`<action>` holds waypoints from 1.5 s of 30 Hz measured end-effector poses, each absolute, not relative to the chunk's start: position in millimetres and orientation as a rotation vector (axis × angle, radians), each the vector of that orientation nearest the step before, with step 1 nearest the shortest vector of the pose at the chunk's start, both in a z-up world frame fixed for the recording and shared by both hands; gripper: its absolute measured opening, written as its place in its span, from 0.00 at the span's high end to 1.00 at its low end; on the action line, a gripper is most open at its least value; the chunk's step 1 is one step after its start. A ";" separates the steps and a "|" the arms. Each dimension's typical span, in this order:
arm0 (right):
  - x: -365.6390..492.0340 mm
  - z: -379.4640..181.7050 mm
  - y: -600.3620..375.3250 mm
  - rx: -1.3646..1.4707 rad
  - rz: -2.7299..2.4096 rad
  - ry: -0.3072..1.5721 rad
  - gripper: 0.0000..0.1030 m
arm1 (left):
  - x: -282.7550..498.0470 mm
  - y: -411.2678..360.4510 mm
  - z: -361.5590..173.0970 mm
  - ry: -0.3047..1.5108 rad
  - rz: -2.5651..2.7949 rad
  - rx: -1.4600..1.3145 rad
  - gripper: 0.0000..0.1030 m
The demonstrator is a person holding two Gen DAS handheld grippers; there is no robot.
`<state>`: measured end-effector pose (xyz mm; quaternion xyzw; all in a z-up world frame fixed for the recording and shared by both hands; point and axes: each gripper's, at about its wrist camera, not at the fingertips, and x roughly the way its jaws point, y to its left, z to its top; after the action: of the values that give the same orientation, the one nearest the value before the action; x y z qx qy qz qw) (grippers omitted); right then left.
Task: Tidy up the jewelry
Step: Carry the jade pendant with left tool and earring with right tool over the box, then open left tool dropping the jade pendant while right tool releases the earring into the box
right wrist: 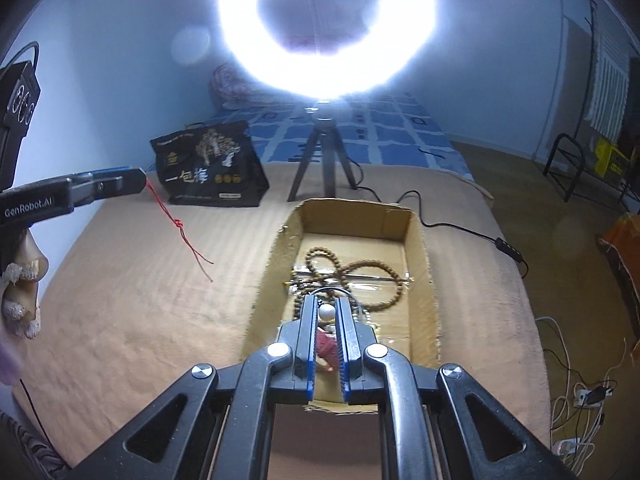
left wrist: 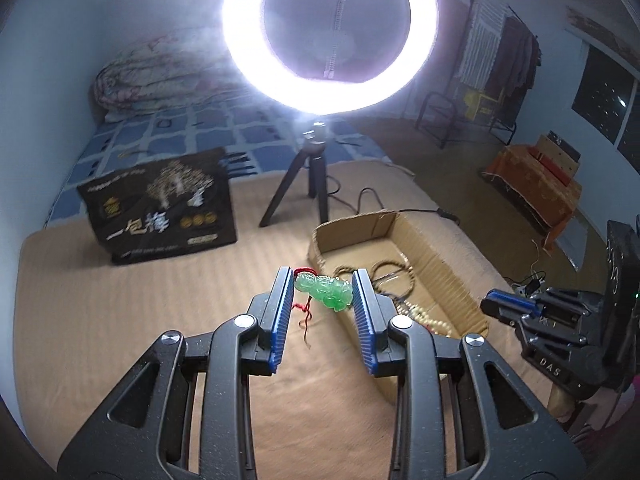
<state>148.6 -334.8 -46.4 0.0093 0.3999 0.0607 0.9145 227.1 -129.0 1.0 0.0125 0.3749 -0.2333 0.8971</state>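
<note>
The left tool (left wrist: 322,292) grips a green carved pendant (left wrist: 325,290) between its blue pads, a red cord (left wrist: 306,314) dangling from it above the tan blanket (left wrist: 120,312) on the bed. Just beyond and to the right lies an open cardboard box (left wrist: 436,264) holding strings of brown beads (left wrist: 390,274). The right tool (left wrist: 492,306) reaches in from the right edge near the box. Farther back stand a black printed bag (left wrist: 160,208) and a glowing ring light (left wrist: 332,28) on a small tripod (left wrist: 308,176).

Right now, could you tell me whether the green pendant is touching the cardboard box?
Apart. The left wrist view shows the green pendant clamped between the left hand-held gripper pads, lifted clear of the cardboard box.
</note>
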 end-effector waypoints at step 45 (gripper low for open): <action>187.5 -88.5 -375.0 0.085 0.100 0.925 0.93 | 303.6 -246.6 -68.4 0.873 -0.502 0.037 0.71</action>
<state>187.5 -375.0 -88.5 0.0411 0.4461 0.0481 0.8928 303.6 -246.6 -68.4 0.0175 0.4182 -0.2407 0.8757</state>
